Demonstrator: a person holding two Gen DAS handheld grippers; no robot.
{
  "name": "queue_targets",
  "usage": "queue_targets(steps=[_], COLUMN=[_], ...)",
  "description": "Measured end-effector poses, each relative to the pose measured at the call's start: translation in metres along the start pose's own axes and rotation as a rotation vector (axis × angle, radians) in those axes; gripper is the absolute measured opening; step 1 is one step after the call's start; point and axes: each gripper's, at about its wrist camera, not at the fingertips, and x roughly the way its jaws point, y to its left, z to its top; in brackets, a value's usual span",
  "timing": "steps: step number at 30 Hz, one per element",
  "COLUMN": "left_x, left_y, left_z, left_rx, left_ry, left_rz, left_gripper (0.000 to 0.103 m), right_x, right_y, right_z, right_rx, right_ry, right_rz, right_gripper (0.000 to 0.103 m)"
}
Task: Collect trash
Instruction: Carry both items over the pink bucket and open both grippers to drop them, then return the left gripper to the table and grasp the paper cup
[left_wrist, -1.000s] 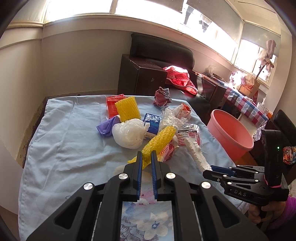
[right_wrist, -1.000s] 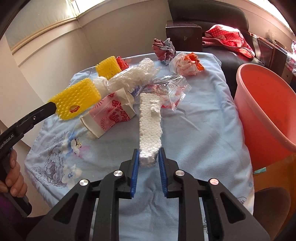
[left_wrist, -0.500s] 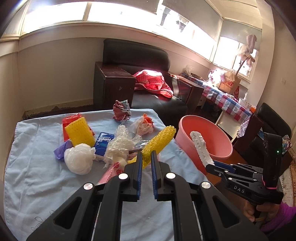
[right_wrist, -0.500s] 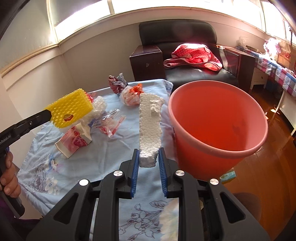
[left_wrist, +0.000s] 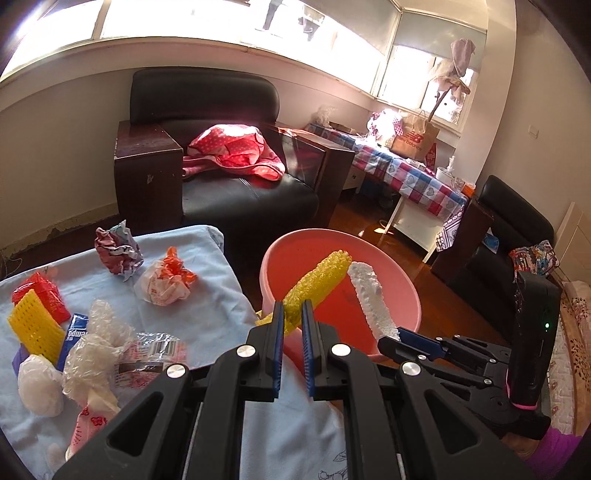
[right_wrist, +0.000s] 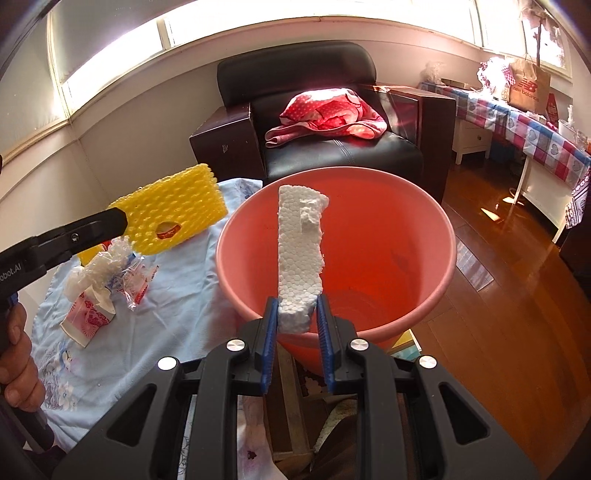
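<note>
My left gripper (left_wrist: 292, 317) is shut on a yellow foam net sleeve (left_wrist: 317, 284) and holds it over the rim of the pink bucket (left_wrist: 402, 295). My right gripper (right_wrist: 295, 314) is shut on a white styrofoam strip (right_wrist: 300, 251) and holds it over the open bucket (right_wrist: 439, 229). The right gripper (left_wrist: 406, 338) with its strip (left_wrist: 369, 299) also shows in the left wrist view. The left gripper's finger and the yellow sleeve (right_wrist: 173, 225) show at the left of the right wrist view.
More trash lies on the blue tablecloth (left_wrist: 207, 302): a crumpled wrapper (left_wrist: 118, 251), an orange-white wrapper (left_wrist: 166, 280), another yellow net (left_wrist: 35, 328), clear plastic (left_wrist: 96, 350), a white bag (left_wrist: 38, 384). A black armchair (left_wrist: 229, 184) stands behind. Wooden floor (right_wrist: 517, 295) lies right.
Both grippers have swung right from the table to the bucket, carrying the yellow sleeve and the styrofoam strip. Both pieces now hang over the bucket's opening.
</note>
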Motion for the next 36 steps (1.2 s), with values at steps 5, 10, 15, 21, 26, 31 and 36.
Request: queue_targets(steps=[5,10,15,21,26,31,36], left_x=[0.033,0.054,0.065,0.068,0.064,0.057,0.039], left_y=[-0.014,-0.019,-0.019,-0.018,-0.016,-0.016,-0.014], left_z=[0.007,0.012,0.012,0.014,0.016,0.019,0.023], left_rx=[0.025,0.037,0.032,0.022,-0.002,-0.003,-0.009], left_ry=[0.054,0.088,0.114,0.108,0.091,0.073,0.031], left_rz=[0.020,0.047,0.053,0.044,0.029,0.018,0.011], left_gripper=[0.009,0.009,0.009,0.013,0.034,0.036,0.037], right_x=[0.008,0.015,0.020,0.023,0.025,0.025,0.020], right_y=[-0.012,-0.015,-0.020,-0.024,-0.026,-0.028,-0.028], right_z=[0.004,0.008,0.009,0.011,0.012,0.013,0.015], right_rx=[0.027,0.031,0.043,0.056,0.071,0.085,0.084], right_ry=[0.008,0.015,0.024,0.021,0.029,0.034,0.018], right_rz=[-0.010,-0.020,-0.022,-0.028,-0.030,-0.033,-0.030], right_gripper=[0.022,0.022,0.022,0.022,0.022,0.022,0.035])
